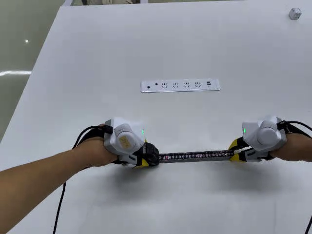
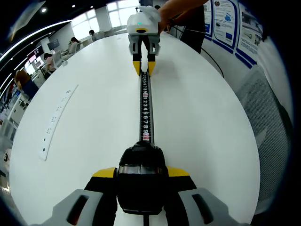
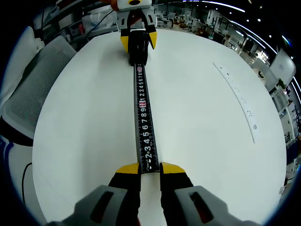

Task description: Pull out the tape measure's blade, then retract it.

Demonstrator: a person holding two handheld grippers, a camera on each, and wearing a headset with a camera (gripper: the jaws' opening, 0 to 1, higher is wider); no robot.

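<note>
A black tape measure case rests low over the white table, clamped between the yellow-tipped jaws of my left gripper. Its dark blade with white numerals stretches rightward to my right gripper, which is shut on the blade's end. In the left gripper view the right gripper pinches the far end; in the right gripper view the left gripper holds the case far off.
A white power strip lies on the table beyond the tape. A small grey object sits at the far right corner. A mesh chair stands beside the table edge.
</note>
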